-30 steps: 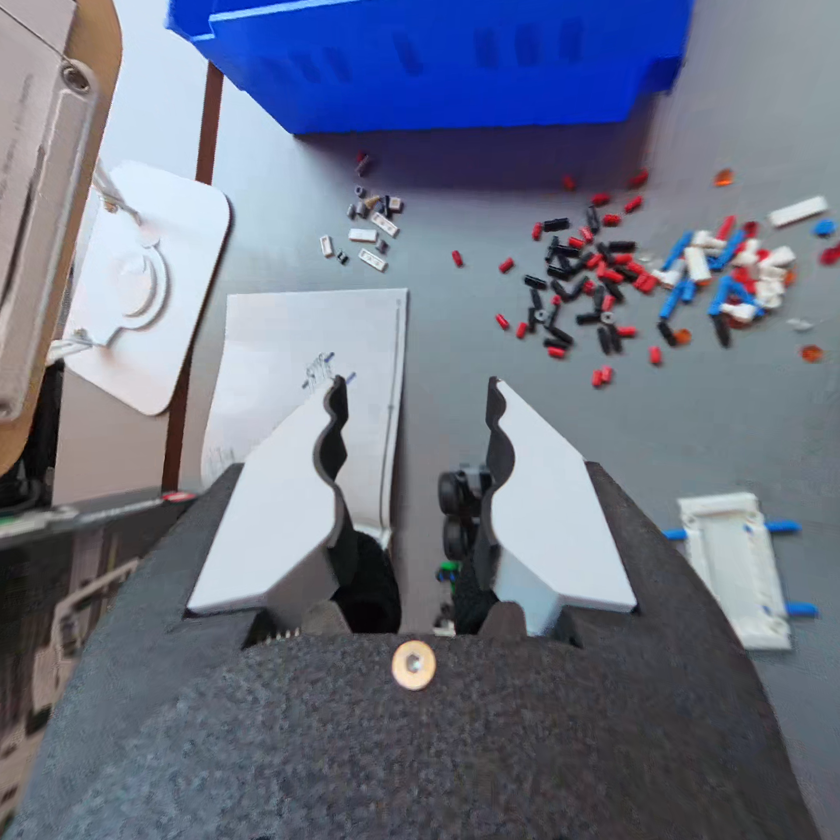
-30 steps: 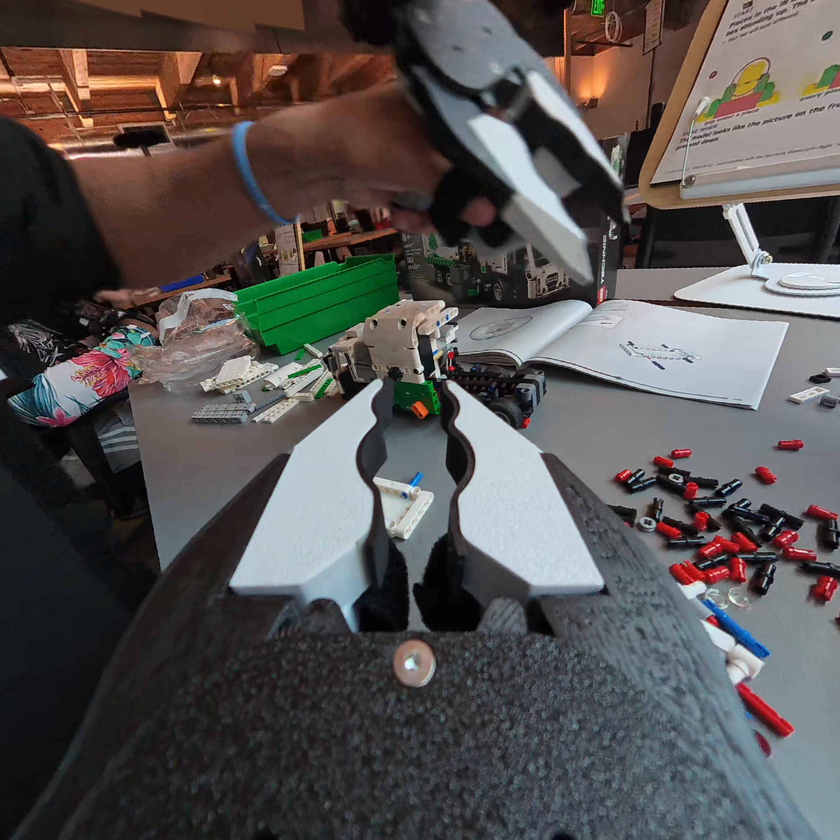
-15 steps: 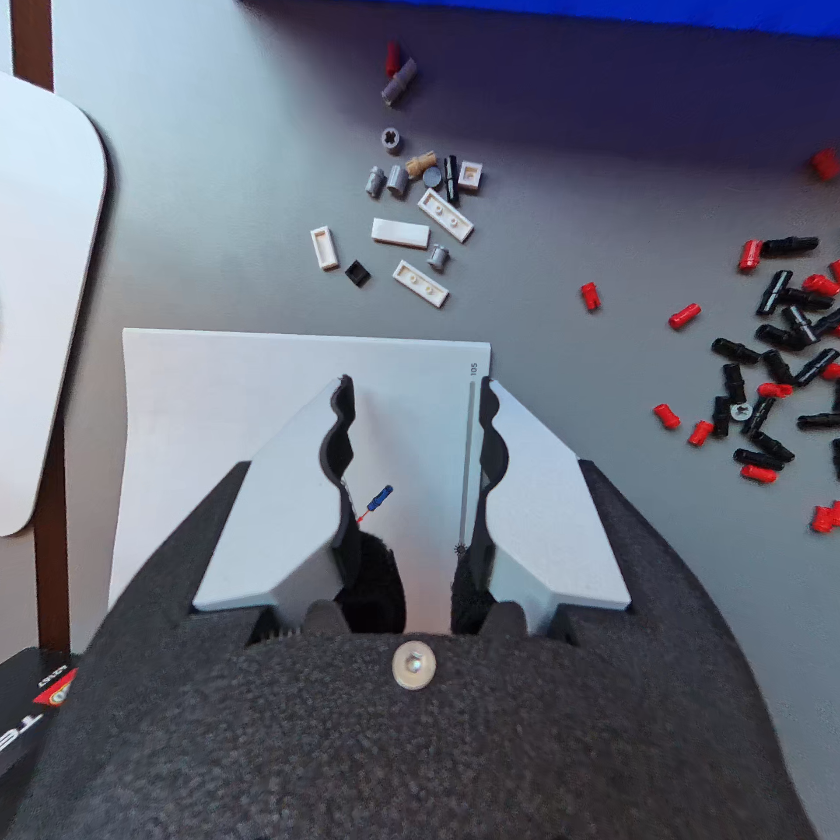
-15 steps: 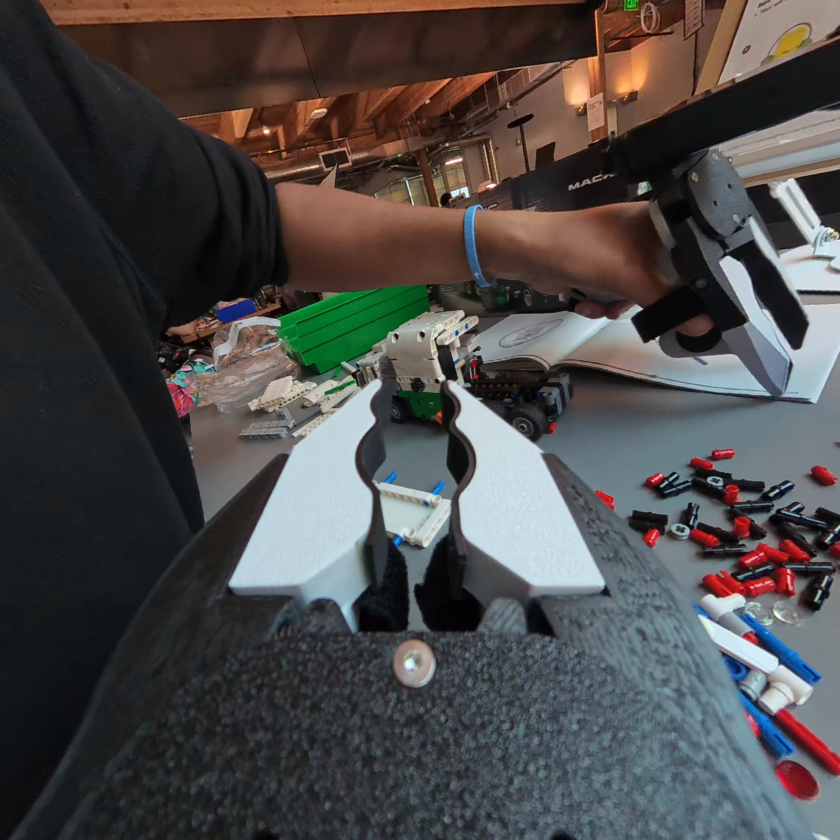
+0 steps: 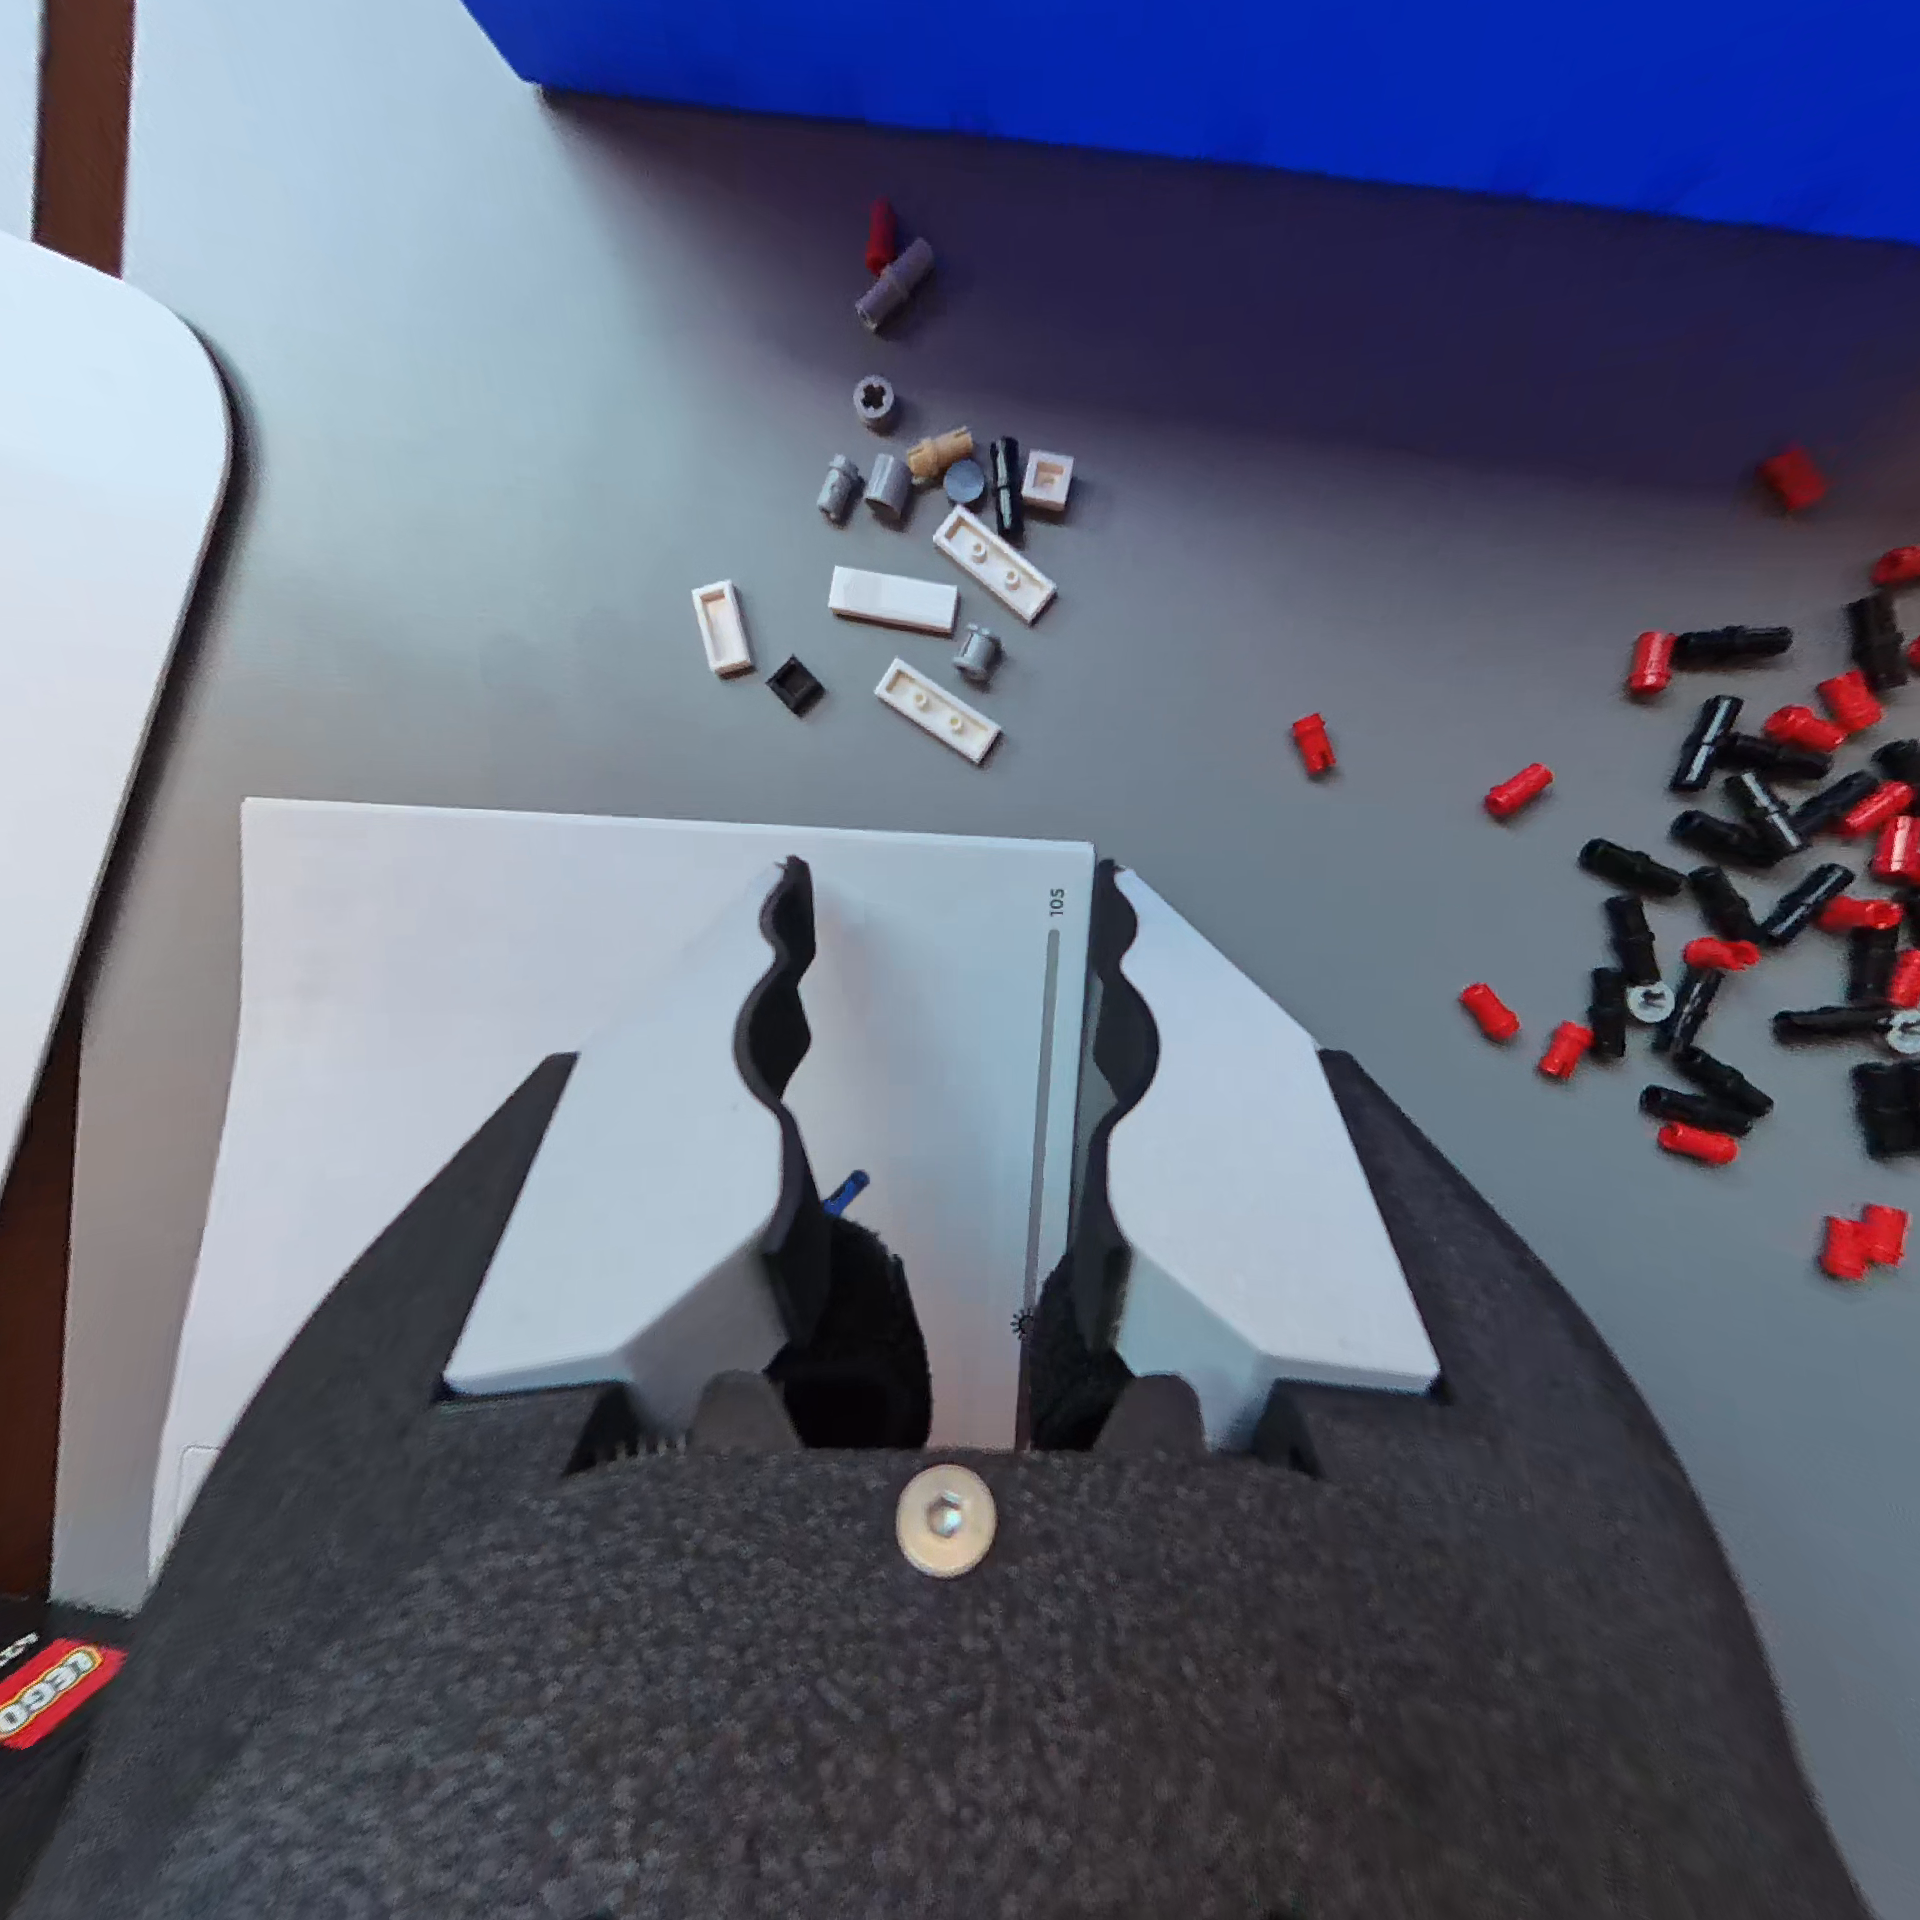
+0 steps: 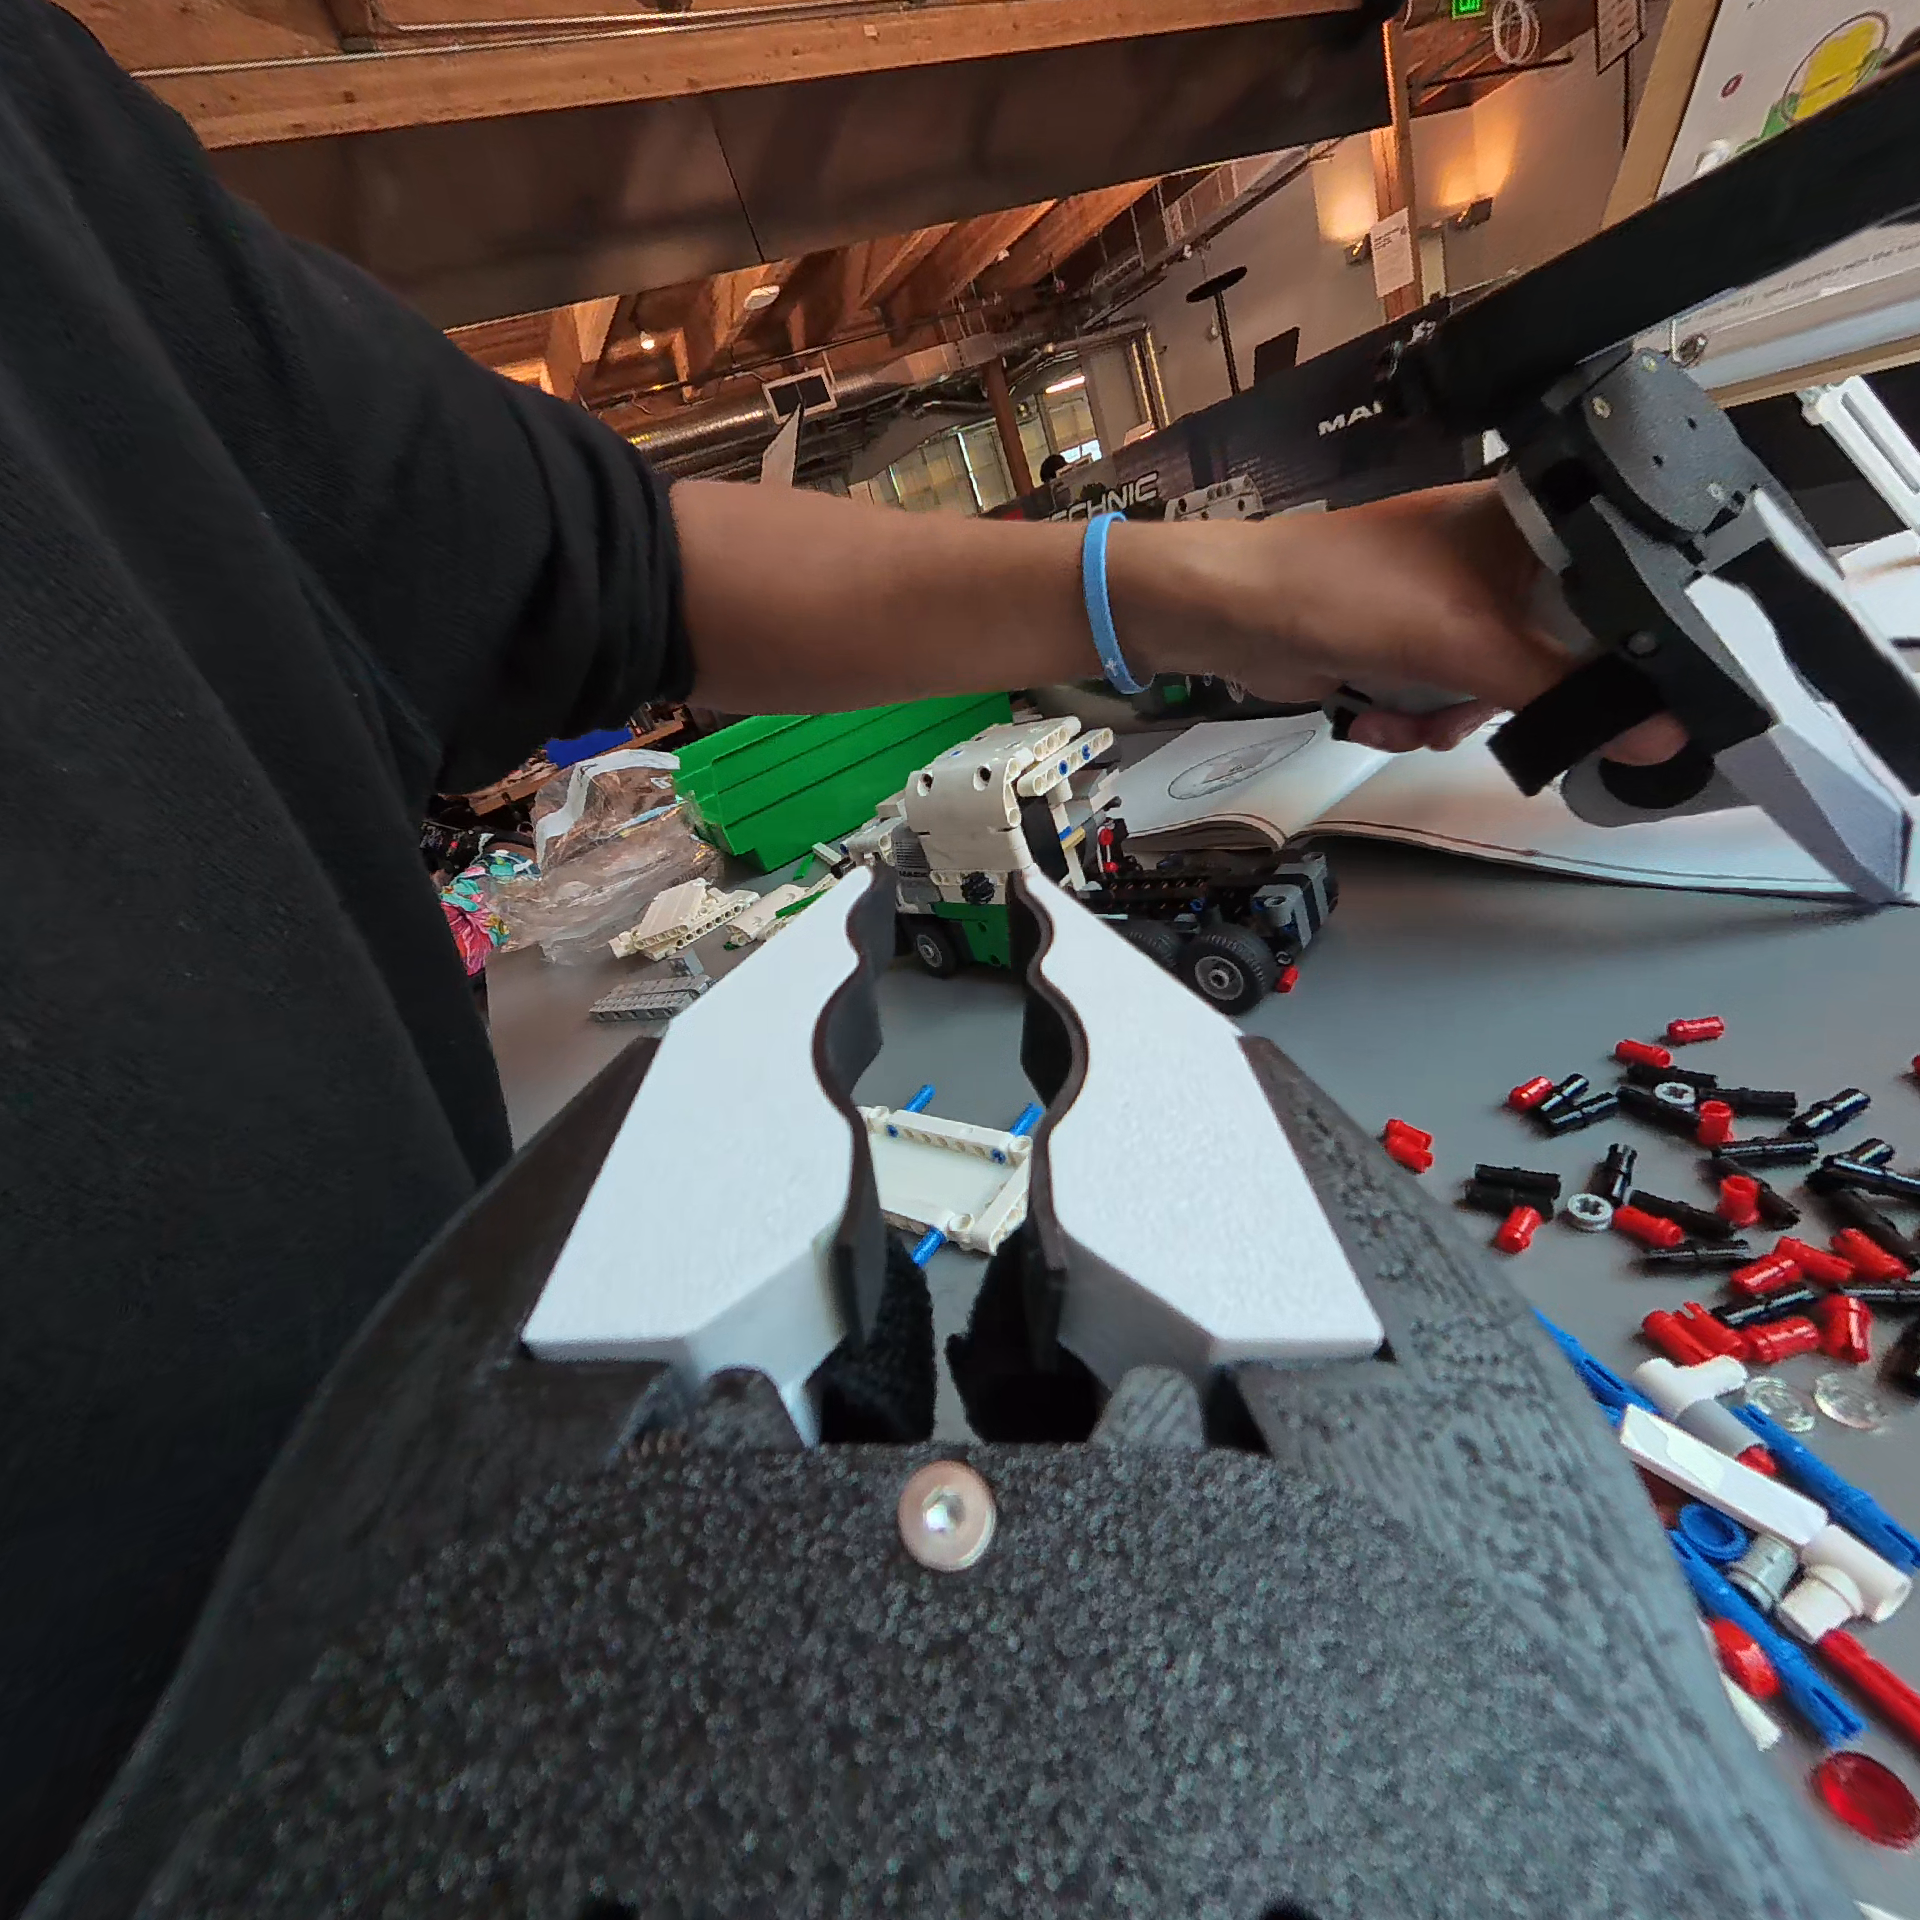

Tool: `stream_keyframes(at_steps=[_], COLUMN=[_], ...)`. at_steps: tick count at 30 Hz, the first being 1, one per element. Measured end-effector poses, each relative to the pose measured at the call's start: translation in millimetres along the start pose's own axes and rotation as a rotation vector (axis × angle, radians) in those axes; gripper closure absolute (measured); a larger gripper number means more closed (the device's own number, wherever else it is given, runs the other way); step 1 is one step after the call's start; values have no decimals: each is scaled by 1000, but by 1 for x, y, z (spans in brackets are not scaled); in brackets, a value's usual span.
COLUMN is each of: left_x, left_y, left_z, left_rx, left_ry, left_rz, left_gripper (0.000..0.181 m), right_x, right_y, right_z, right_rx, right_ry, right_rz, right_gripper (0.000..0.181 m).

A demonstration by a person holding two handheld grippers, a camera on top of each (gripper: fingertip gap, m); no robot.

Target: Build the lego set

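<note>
My left gripper (image 5: 951,883) is open and empty, hovering over the far edge of the open instruction booklet (image 5: 520,935). Beyond its tips lies a small pile of white and grey pieces (image 5: 914,561). My right gripper (image 6: 954,904) is slightly open and empty, held above the table. Seen between its fingers, a white panel assembly with blue pins (image 6: 945,1164) lies on the table. Behind it stands the part-built truck (image 6: 1039,862). The left gripper (image 6: 1829,748) also shows in the right wrist view, held in a hand over the booklet (image 6: 1403,800).
Red and black pins are scattered at the right (image 5: 1766,883) (image 6: 1714,1195). A blue bin (image 5: 1247,62) stands at the back and a white stand base (image 5: 83,520) at the left. Green bins (image 6: 831,758), a plastic bag (image 6: 603,831) and blue and white pieces (image 6: 1766,1507) lie around. The grippers' ends are close to 30 cm from one another.
My left gripper has moved away from the truck and forward over the booklet, nearer the small white and grey pile. My right gripper has shifted so the white panel shows between its fingers.
</note>
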State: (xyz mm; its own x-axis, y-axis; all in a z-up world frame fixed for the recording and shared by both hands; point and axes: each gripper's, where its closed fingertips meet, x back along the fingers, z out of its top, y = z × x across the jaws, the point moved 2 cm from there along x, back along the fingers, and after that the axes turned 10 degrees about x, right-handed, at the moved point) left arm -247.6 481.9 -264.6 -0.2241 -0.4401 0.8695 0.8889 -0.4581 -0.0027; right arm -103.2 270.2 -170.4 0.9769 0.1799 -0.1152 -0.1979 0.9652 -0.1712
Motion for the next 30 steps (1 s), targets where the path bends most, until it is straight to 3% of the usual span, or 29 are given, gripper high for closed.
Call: stream_keyframes(at_steps=[1, 8, 16, 22, 25, 27, 30], left_x=[1, 9, 6, 4, 7, 8, 5], left_y=[-1, -5, 5, 15, 10, 10, 17], left_z=[1, 2, -7, -8, -7, -6, -4], left_rx=[3, -22, -4, 78, 18, -36, -23], left_ry=[8, 21, -4, 1, 26, 34, 33], left_rz=[6, 50, -15, -106, -50, -22, -50], left_gripper=[129, 136, 181, 177, 174, 152, 145], right_x=[0, 0, 0, 1, 1, 1, 2], right_y=[0, -1, -1, -1, -1, -1, -1], right_z=[0, 0, 0, 1, 1, 1, 1], right_rx=[0, -6, -11, -14, -13, -18, -18], right_ry=[1, 3, 8, 12, 16, 15, 15], right_rz=[2, 10, 13, 13, 13, 15, 16], right_gripper=[161, 161, 161, 161, 161, 161, 161])
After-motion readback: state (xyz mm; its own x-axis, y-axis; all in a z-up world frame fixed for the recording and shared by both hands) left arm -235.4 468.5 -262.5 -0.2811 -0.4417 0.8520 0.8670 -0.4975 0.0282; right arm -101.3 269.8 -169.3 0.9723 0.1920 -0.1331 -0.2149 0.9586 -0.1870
